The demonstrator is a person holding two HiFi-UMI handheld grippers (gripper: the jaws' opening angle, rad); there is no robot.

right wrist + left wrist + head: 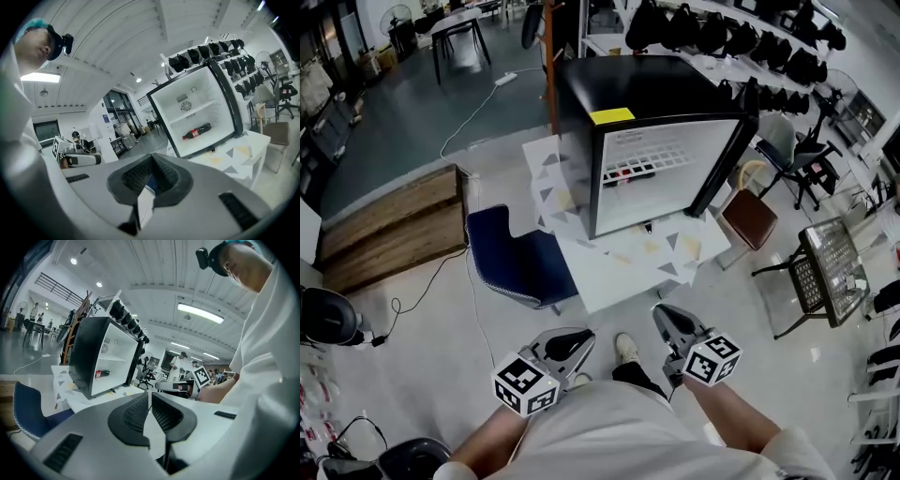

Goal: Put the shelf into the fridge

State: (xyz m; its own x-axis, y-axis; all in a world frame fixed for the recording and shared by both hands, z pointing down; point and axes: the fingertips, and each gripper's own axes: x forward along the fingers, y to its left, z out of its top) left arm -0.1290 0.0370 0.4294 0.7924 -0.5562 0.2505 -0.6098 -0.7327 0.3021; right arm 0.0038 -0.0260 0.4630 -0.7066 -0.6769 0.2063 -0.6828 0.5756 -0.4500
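Note:
A black mini fridge stands on a white patterned platform ahead of me, its door swung open to the right. Its white inside holds a lying red-labelled bottle, which also shows in the left gripper view. A wire shelf rests on a black stand at the right, well away from both grippers. My left gripper and right gripper are held low near my body, both shut and empty. The left gripper and the right gripper point toward the fridge.
A blue chair stands left of the platform and a brown stool right of it. A wooden step lies at the left. A black office chair and racks of dark bags stand behind. A cable crosses the floor.

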